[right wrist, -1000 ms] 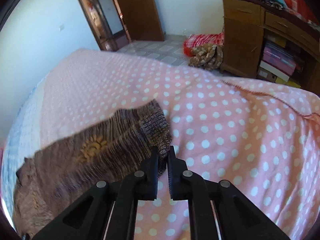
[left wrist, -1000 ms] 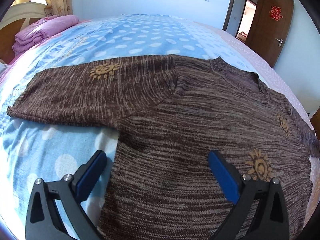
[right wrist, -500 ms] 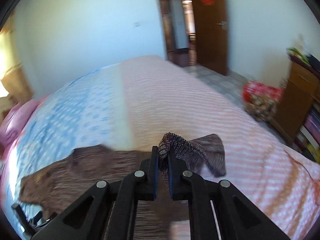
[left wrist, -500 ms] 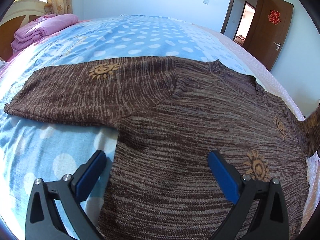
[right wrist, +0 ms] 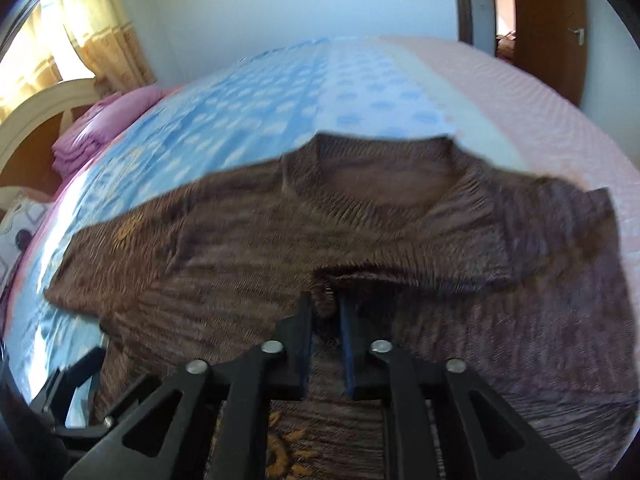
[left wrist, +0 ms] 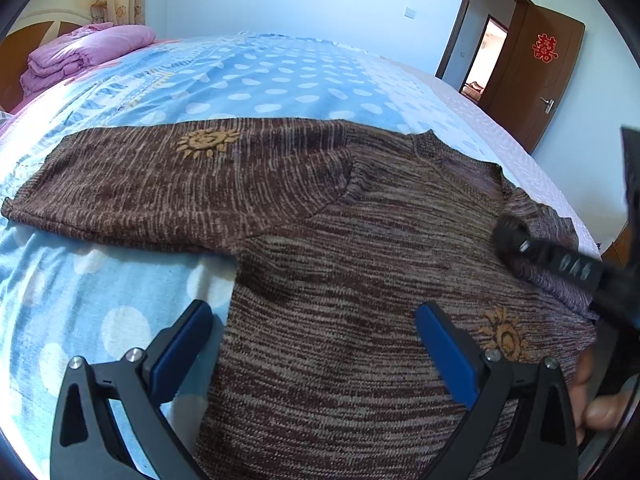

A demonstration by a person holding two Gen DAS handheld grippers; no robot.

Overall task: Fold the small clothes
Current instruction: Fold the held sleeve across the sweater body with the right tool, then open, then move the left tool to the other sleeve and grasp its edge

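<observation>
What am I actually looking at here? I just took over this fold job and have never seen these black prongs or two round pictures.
There is no robot arm: a person holds one two-finger gripper in each hand, and each round picture comes from a fisheye camera on a gripper, looking along its fingers.

In the left wrist view, the left gripper is open, its blue-padded fingers spread above a brown knitted sweater with orange sun motifs. The sweater lies on a bed with a blue polka-dot sheet, one sleeve stretched out flat.

In the right wrist view, the right gripper is shut on the sweater's other sleeve, holding it across the chest. A folded purple quilt sits near the headboard.
</observation>
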